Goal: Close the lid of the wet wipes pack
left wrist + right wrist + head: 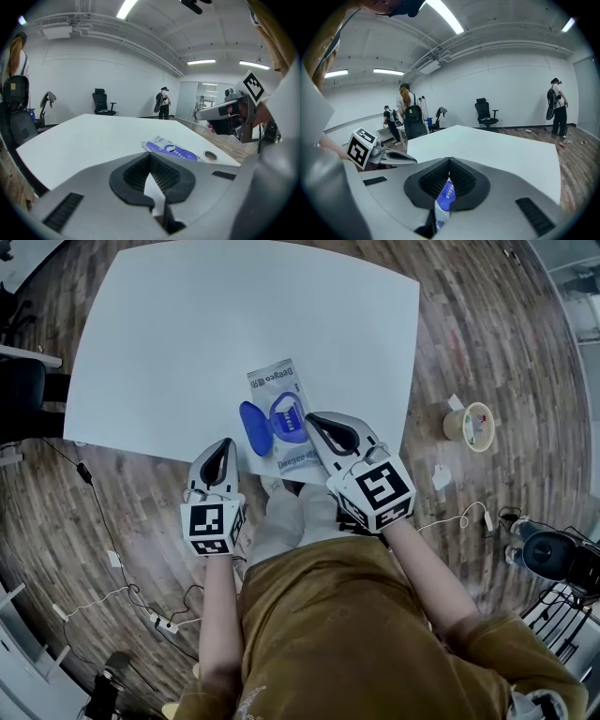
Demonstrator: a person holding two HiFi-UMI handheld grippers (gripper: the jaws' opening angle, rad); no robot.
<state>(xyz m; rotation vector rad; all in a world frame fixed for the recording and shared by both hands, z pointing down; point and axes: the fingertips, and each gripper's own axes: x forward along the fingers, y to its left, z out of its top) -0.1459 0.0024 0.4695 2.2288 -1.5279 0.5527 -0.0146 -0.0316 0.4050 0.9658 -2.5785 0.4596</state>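
Wet wipes pack point(273, 381) lies flat on the white surface point(178, 334) with its blue lid point(253, 427) flipped open; both the right claw point(313, 420) and left claw point(225, 445) are closed and empty, so probably best to sweep the lid over with the left tip and press until it seats.

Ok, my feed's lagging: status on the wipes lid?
Left gripper and right gripper shut, empty. Wet wipes pack flat on table, lid flipped open. Nothing in the way.

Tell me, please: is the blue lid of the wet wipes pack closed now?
No, the blue lid lies flipped open beside the opening of the wet wipes pack.
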